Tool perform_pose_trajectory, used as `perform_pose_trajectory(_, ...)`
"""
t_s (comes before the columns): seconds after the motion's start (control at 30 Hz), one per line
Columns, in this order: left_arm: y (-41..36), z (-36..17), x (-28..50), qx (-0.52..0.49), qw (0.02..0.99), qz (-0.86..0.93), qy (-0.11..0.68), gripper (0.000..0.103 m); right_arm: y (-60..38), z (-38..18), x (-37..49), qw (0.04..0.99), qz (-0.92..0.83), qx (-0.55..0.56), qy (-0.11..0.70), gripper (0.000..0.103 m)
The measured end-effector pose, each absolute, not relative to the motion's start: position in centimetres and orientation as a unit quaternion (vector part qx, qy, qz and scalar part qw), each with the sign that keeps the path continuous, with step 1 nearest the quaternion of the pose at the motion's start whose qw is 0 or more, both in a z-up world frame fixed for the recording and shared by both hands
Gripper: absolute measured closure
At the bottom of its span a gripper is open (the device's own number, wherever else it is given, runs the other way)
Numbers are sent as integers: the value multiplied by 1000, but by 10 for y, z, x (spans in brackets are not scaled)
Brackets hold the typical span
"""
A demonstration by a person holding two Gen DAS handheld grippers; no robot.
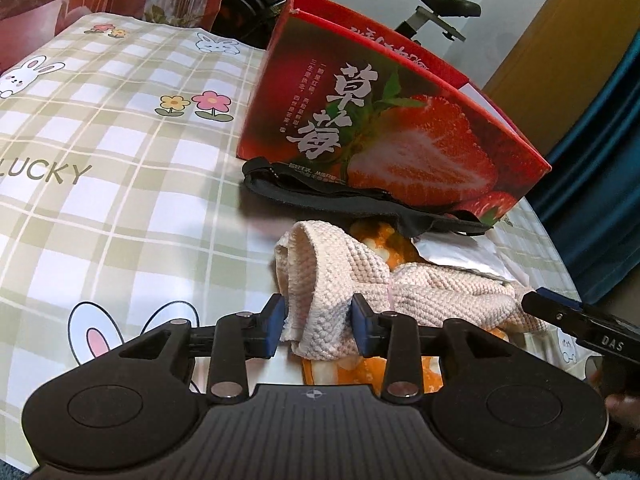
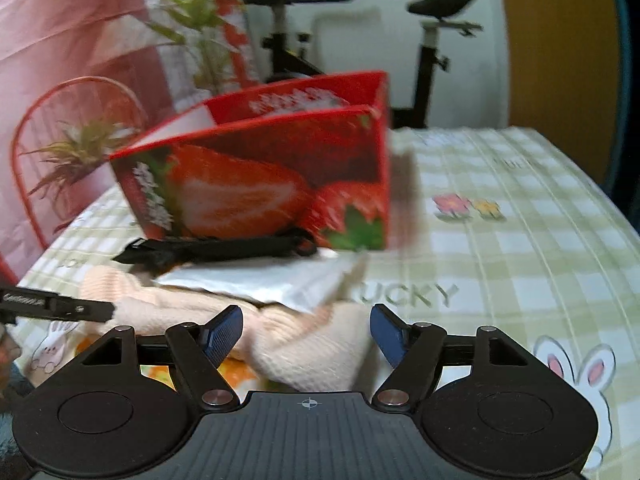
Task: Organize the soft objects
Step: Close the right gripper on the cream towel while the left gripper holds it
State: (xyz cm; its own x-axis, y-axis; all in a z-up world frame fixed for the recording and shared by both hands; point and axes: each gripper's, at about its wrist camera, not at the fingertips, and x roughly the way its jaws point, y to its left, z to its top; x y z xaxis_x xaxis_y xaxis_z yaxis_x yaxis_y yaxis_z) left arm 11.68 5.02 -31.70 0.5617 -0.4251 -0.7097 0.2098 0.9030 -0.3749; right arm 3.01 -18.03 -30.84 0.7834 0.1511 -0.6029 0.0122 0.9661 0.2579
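Observation:
A pale pink knitted cloth (image 1: 360, 276) lies bunched on the checked tablecloth in front of a red strawberry box (image 1: 384, 128). My left gripper (image 1: 318, 320) has its blue pads (image 1: 274, 322) on both sides of a fold of this cloth, closed on it. An orange and white cloth (image 1: 384, 244) lies under it. A black strap (image 1: 320, 194) and a white packet (image 1: 460, 252) lie by the box. In the right wrist view my right gripper (image 2: 306, 332) is open over the other end of the pink cloth (image 2: 316, 348). The box (image 2: 260, 184) stands behind.
The right gripper's finger (image 1: 576, 320) shows at the left view's right edge. The left gripper's finger (image 2: 60, 304) shows at the right view's left. An exercise bike (image 2: 428, 40) and potted plants (image 2: 80, 148) stand behind the table. The tablecloth (image 1: 120, 184) spreads left.

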Motion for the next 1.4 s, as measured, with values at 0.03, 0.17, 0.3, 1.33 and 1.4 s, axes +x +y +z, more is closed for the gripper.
perform_pose_trajectory(0.03, 50, -317, 117, -125, 875, -182, 431, 64, -183, -310, 31, 934, 32, 131, 331, 35)
perform_pose_trajectory(0.17, 50, -317, 118, -123, 875, -182, 431, 64, -185, -317, 33, 928, 35, 149, 340, 35)
perform_pose_trajectory(0.3, 50, -317, 118, -125, 875, -182, 431, 64, -182, -321, 35, 926, 49, 147, 344, 48)
perform_pose_trajectory(1.33, 51, -312, 117, -138, 875, -195, 421, 82, -184, -319, 34, 932, 60, 145, 327, 77)
perform_pose_trajectory(1.4, 48, -300, 112, -120, 884, -201, 405, 87, -183, -311, 31, 936, 67, 138, 316, 80)
